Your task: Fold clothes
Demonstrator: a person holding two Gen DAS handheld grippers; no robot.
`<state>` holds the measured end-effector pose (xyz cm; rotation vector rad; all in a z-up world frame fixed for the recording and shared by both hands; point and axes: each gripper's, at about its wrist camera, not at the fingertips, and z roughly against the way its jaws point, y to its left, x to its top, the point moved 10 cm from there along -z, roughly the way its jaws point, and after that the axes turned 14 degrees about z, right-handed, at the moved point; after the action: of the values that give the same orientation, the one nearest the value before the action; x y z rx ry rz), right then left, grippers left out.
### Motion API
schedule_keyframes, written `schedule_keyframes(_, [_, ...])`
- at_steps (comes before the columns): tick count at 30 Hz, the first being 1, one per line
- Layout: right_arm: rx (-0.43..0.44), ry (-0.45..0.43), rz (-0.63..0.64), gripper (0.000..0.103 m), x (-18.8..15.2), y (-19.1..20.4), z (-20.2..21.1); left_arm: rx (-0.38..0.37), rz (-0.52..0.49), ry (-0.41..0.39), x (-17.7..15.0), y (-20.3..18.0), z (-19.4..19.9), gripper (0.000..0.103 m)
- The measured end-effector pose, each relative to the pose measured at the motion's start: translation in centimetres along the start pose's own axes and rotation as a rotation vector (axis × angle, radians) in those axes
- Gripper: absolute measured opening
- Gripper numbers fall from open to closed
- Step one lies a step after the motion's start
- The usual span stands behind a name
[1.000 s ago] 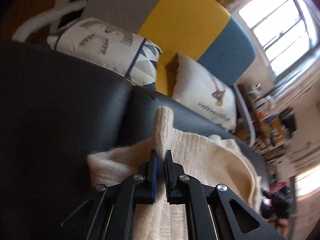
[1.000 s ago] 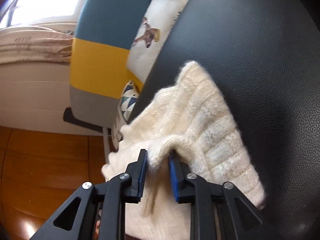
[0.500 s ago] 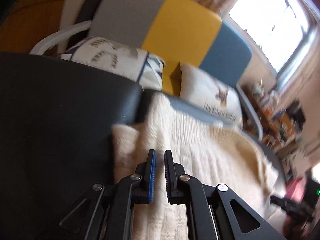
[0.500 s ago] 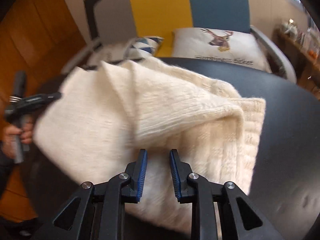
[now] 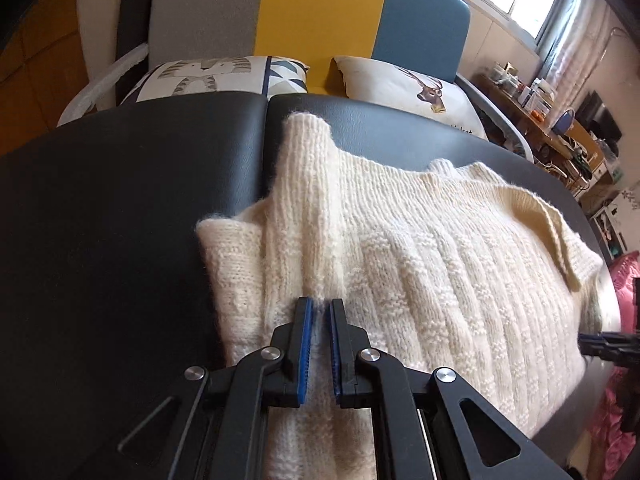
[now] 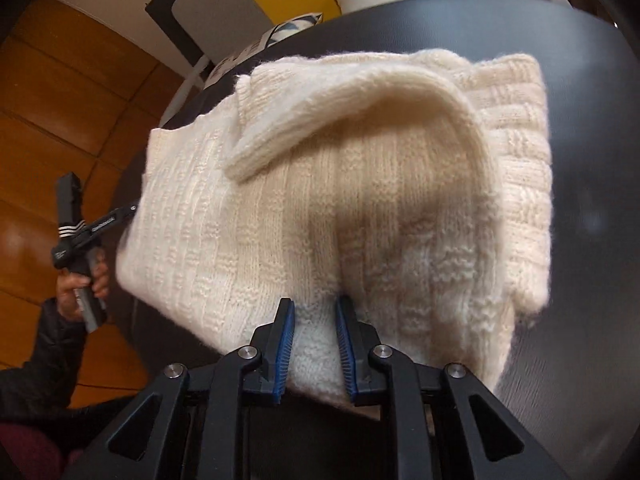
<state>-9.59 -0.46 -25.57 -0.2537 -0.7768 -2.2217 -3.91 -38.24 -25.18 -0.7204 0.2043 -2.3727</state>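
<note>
A cream knitted sweater [image 5: 420, 248] lies spread on a black leather surface [image 5: 100, 240], one sleeve folded over its left side and reaching toward the far edge. My left gripper [image 5: 319, 306] is shut on the sweater's near edge at the base of that sleeve. In the right wrist view the sweater [image 6: 360, 200] has a flap folded over in a loose arch. My right gripper [image 6: 315, 306] grips a thick fold of its near edge between the blue pads. The left gripper [image 6: 116, 214] shows there at the sweater's far left edge.
Behind the black surface stands a sofa with grey, yellow and blue back panels [image 5: 320, 12] and two printed cushions [image 5: 408, 84]. A cluttered desk [image 5: 560, 128] is at the far right. A wooden floor [image 6: 60, 92] lies beside the surface.
The sweater went from bunched and lifted to spread flat on the black surface. Both grippers swung round with it and now hold its edges low.
</note>
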Motion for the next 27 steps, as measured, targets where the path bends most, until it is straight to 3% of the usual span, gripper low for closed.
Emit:
schedule_keyframes(3, [-0.009,-0.031,-0.023,0.019,-2.3,0.6,2.3,-0.035,0.045,0.028,-3.2,0.5,1.8,0.007])
schedule_keyframes(4, [-0.056,-0.062,0.02,0.02,-2.4,1.1,3.6,-0.043,0.053,0.032,-4.1,0.7,2.4,0.007])
schedule_keyframes(7, [-0.326,-0.135,0.27,0.022,-1.2,3.0,7.2,-0.071,0.1,0.045,-5.9,1.4,3.9,0.011])
schedule_keyframes(10, [-0.543,-0.153,0.498,0.025,1.7,4.2,7.8,-0.116,0.195,0.041,-6.5,2.4,4.8,0.011])
schedule_keyframes(12, [-0.65,-0.119,0.668,0.025,2.3,4.3,7.0,-0.132,0.245,0.03,-6.7,3.0,5.4,0.011])
schedule_keyframes(16, [-0.808,-0.031,0.931,0.026,3.3,4.4,3.4,-0.132,0.239,-0.001,-7.0,2.6,6.3,0.026])
schedule_keyframes(19, [-0.889,-0.059,1.078,0.026,4.3,5.1,2.1,-0.113,0.206,0.002,-7.0,2.2,6.1,0.029])
schedule_keyframes(23, [-0.892,-0.039,1.149,0.028,5.9,5.2,-0.1,-0.131,0.207,0.02,-6.4,2.3,5.7,0.035])
schedule_keyframes(26, [-0.961,-0.007,1.158,0.017,7.2,4.4,-0.8,-0.144,0.219,0.03,-6.0,2.4,5.2,0.038])
schedule_keyframes(27, [-0.959,-0.014,1.129,0.005,7.7,4.1,-0.8,-0.146,0.221,0.031,-5.9,2.4,5.1,0.038])
